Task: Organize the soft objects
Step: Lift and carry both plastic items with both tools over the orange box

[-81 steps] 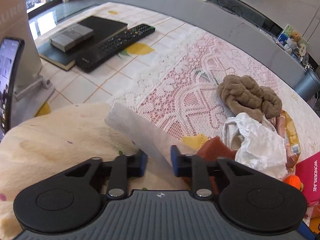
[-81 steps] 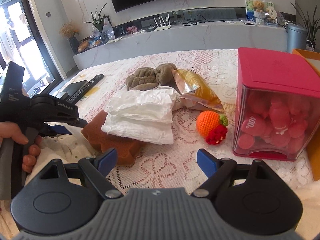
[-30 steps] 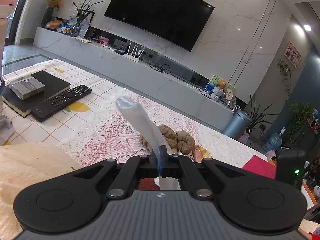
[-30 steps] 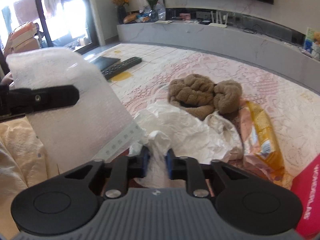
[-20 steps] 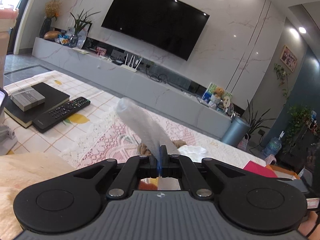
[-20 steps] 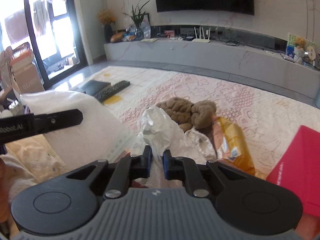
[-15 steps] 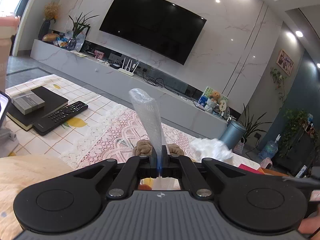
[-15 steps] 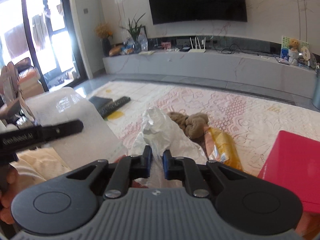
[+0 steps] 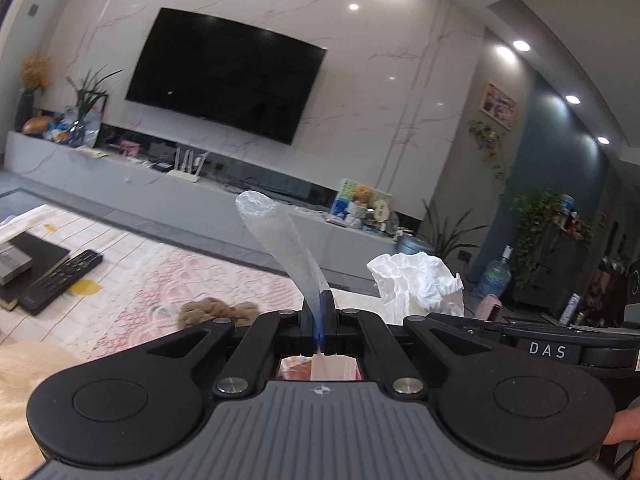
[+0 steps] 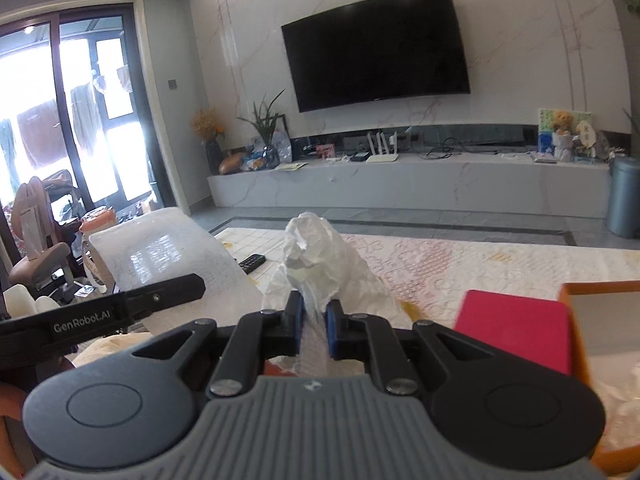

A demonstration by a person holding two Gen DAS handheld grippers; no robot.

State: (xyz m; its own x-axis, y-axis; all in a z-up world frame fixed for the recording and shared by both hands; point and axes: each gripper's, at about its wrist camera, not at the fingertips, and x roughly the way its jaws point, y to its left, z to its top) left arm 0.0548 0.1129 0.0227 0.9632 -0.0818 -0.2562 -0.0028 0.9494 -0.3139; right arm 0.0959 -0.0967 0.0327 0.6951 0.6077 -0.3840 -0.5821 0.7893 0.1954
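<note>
My left gripper (image 9: 319, 320) is shut on a thin white foam sheet (image 9: 280, 244) that rises edge-on above its fingers. From the right wrist view the same foam sheet (image 10: 168, 264) shows broad and flat at the left, with the left gripper's finger (image 10: 160, 294) across it. My right gripper (image 10: 315, 322) is shut on a crumpled white paper wad (image 10: 320, 252), lifted above the table. That paper wad (image 9: 416, 284) also appears at the right of the left wrist view. A brown plush bundle (image 9: 216, 310) lies on the lace tablecloth (image 9: 132, 288) below.
A red box lid (image 10: 516, 332) and an orange box (image 10: 600, 320) stand at the right. A black remote (image 9: 60, 280) and a dark book (image 9: 36, 256) lie at the far left. A cream cloth (image 9: 24, 376) covers the near left corner.
Both grippers rose with their loads, so the views now show more wall and less table. The paper wad came up off the pile and the foam sheet swung more upright.
</note>
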